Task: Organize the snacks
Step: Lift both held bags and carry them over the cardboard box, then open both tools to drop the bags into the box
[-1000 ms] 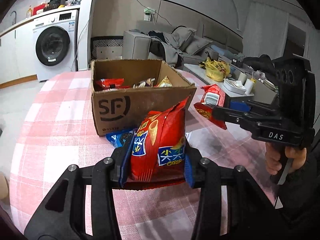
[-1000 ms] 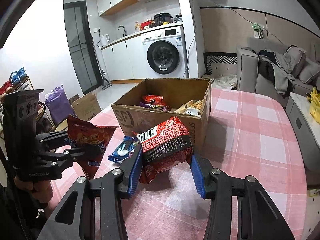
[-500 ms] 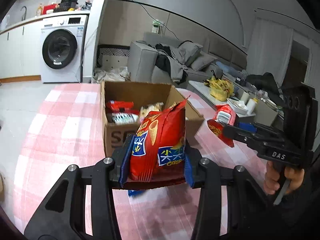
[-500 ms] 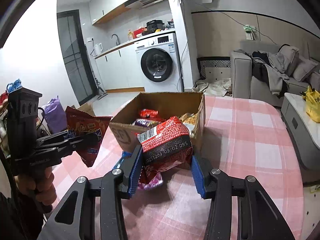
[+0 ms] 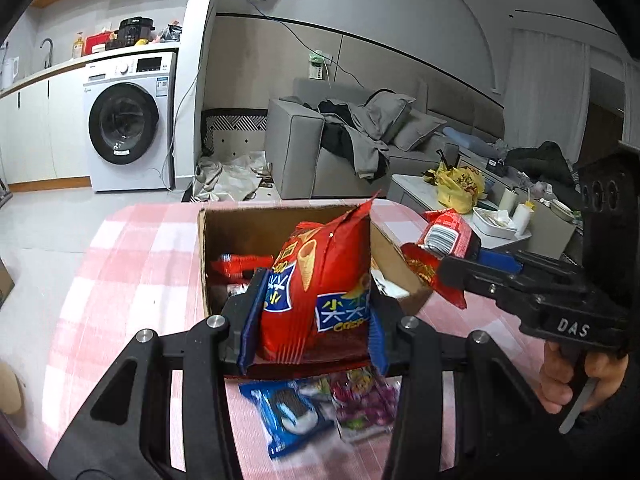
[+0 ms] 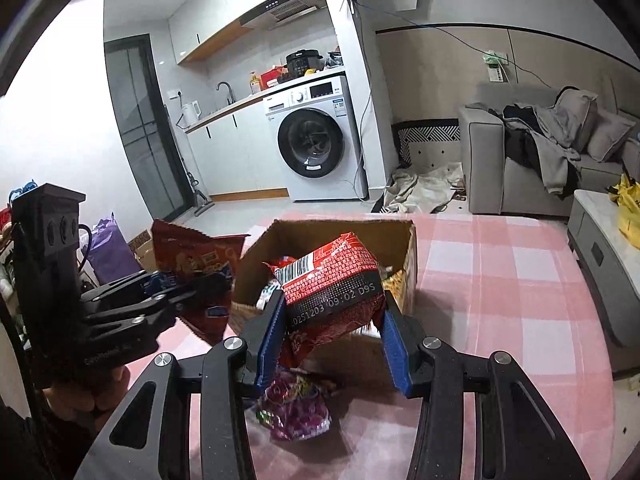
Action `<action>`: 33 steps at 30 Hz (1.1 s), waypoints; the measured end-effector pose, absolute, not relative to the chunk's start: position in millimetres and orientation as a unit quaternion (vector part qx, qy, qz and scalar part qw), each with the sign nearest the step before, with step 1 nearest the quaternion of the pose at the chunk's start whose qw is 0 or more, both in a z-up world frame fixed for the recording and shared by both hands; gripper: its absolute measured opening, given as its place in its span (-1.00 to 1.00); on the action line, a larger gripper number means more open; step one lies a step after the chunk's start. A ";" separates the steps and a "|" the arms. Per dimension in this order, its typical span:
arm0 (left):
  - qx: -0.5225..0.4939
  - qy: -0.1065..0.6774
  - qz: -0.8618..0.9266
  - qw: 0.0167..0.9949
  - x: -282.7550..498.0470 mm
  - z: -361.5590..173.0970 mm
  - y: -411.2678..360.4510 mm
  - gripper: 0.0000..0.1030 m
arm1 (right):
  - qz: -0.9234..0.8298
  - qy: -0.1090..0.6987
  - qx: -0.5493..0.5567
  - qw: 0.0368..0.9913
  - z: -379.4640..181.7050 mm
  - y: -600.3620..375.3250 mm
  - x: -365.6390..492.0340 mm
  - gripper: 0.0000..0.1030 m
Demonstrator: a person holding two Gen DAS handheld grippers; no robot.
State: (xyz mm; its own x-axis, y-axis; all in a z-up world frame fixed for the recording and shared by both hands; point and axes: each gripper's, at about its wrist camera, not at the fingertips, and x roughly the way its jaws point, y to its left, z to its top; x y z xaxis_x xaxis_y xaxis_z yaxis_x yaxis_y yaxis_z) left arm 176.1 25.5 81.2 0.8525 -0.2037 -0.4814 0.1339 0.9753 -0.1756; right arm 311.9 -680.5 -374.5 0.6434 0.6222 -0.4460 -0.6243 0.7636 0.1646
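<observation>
With the left gripper [image 5: 312,320] clamped on the red cone-snack bag [image 5: 320,280] and the right gripper [image 6: 330,332] on the red barcode packet [image 6: 332,280], both are mid-carry, and next each needs releasing over the cardboard box [image 5: 280,224] just beyond.

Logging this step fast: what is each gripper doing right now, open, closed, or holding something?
Left gripper: closed on the red cone-snack bag.
Right gripper: closed on the red barcode packet.

a: the red snack bag [image 5: 320,288] looks like glossy, crinkled foil. the box [image 5: 280,224]?
b: matt brown cardboard, rough edges. the surface [image 6: 500,280] wears soft pink checked cloth; the hand-held gripper [image 5: 312,320] is matt black plastic.
</observation>
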 end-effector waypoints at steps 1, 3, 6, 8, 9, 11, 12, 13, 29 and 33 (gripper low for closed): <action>-0.069 0.258 -0.085 0.960 180.8 81.0 25.9 -0.21 | 0.344 0.246 -0.001 0.906 -373.8 -678.9 314.4 -0.11; -0.069 0.260 -0.079 0.960 191.4 81.0 26.3 -0.21 | 0.343 0.249 0.000 0.906 -373.9 -675.2 319.8 -0.11; -0.067 0.264 -0.077 0.959 205.4 78.5 28.0 -0.21 | 0.344 0.253 0.002 0.904 -374.8 -671.9 327.4 -0.11; -0.065 0.267 -0.074 0.959 213.5 75.9 30.1 -0.21 | 0.343 0.253 0.001 0.904 -375.4 -670.7 330.8 -0.11; -0.065 0.269 -0.072 0.958 218.8 75.4 30.6 -0.21 | 0.344 0.255 0.003 0.904 -375.7 -669.8 333.4 -0.11; -0.062 0.270 -0.071 0.958 227.7 74.8 29.8 -0.21 | 0.345 0.258 0.006 0.902 -376.3 -668.1 341.5 -0.11; -0.058 0.269 -0.068 0.959 232.2 75.0 29.6 -0.21 | 0.345 0.258 0.007 0.902 -376.8 -667.0 343.7 -0.11; -0.054 0.267 -0.064 0.960 236.6 75.0 29.4 -0.21 | 0.344 0.259 0.006 0.903 -377.6 -665.3 346.5 -0.11; -0.033 0.302 -0.071 0.950 292.8 49.3 24.7 -0.21 | 0.341 0.280 -0.021 0.897 -406.5 -645.7 381.2 -0.11; -0.029 0.313 -0.068 0.947 305.8 38.3 26.2 -0.21 | 0.336 0.285 -0.024 0.898 -413.4 -644.8 386.6 -0.11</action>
